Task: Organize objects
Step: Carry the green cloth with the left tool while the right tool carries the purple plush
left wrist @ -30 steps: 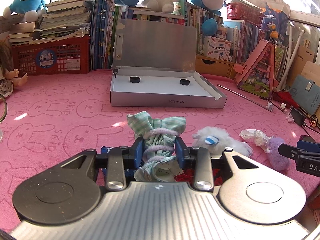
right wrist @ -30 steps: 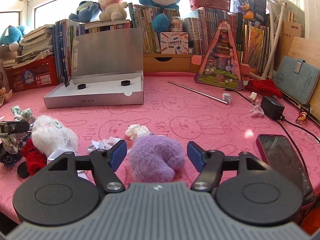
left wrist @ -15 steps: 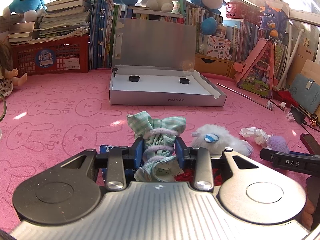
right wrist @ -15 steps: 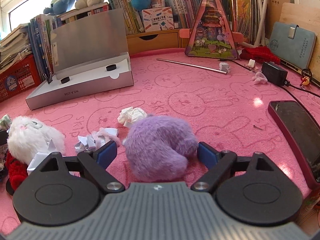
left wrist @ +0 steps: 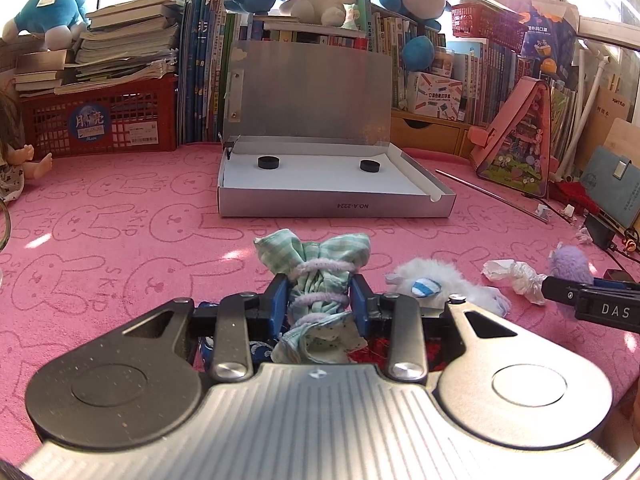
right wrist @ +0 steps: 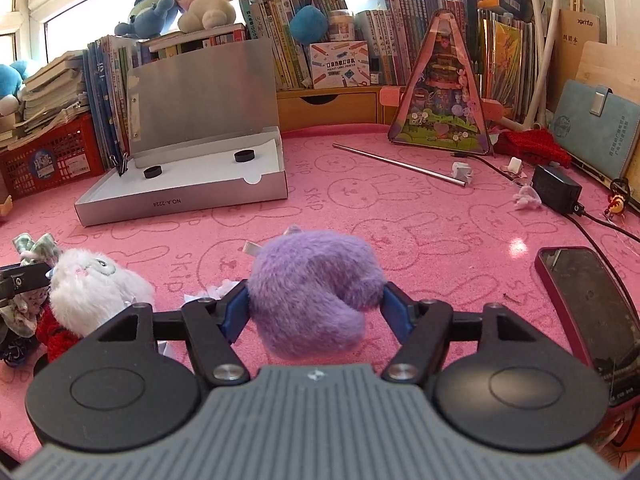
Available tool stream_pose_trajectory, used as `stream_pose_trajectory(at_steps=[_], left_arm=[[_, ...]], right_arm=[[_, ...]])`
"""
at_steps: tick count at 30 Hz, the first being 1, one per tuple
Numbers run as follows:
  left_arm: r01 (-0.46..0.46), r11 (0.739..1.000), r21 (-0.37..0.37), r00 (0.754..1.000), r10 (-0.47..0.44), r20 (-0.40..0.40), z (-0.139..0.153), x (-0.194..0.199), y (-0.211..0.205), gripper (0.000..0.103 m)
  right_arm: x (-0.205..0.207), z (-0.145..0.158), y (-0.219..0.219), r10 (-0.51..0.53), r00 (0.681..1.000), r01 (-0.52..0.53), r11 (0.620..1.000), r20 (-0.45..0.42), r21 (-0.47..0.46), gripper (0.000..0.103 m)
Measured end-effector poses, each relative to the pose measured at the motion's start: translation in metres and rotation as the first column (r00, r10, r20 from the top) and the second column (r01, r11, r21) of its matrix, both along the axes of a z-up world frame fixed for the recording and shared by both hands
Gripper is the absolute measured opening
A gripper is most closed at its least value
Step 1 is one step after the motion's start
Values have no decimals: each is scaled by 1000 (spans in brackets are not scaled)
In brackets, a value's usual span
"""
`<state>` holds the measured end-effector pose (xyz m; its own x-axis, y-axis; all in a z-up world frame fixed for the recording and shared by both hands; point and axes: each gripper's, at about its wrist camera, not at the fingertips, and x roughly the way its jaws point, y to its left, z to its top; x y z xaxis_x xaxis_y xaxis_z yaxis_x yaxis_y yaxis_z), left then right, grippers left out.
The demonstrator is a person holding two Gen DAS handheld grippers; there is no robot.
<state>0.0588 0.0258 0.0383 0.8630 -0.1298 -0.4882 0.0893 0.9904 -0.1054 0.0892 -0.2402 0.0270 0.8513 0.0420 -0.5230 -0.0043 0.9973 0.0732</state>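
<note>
My left gripper (left wrist: 319,292) is shut on a green checked cloth bundle (left wrist: 316,252) tied with purple bands, low over the pink mat. A white plush (left wrist: 432,280) lies just right of it. In the right wrist view my right gripper (right wrist: 316,308) has a purple plush (right wrist: 312,280) between its blue pads. Its jaws are closing and both pads touch the fur. The open silver box (left wrist: 332,206) with two black discs stands farther back on the mat. From the left wrist view, the purple plush (left wrist: 570,260) shows behind a black finger of the right gripper (left wrist: 592,308).
Crumpled paper (left wrist: 512,274) lies between the two plush toys. A phone (right wrist: 588,300), a black charger (right wrist: 556,192) with its cable and a metal rod (right wrist: 400,164) lie to the right. Books, a red basket (left wrist: 100,124) and soft toys line the back.
The right gripper's jaws widened, slid forward around the purple plush, then narrowed onto it. The left gripper and its cloth bundle stayed put.
</note>
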Motion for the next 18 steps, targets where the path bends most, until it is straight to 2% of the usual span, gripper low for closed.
stream_pose_trajectory(at_steps=[10,18], left_arm=[[5,1000,4,1000,-5,25,12,8,-1,39],[52,999,-3,998,-52,-45,-3,19,-6,40]], right_arm=[[13,23,6,72,997,-74,996,42,48,70],[15,20,18,107,994,-108,994,36,32,70]])
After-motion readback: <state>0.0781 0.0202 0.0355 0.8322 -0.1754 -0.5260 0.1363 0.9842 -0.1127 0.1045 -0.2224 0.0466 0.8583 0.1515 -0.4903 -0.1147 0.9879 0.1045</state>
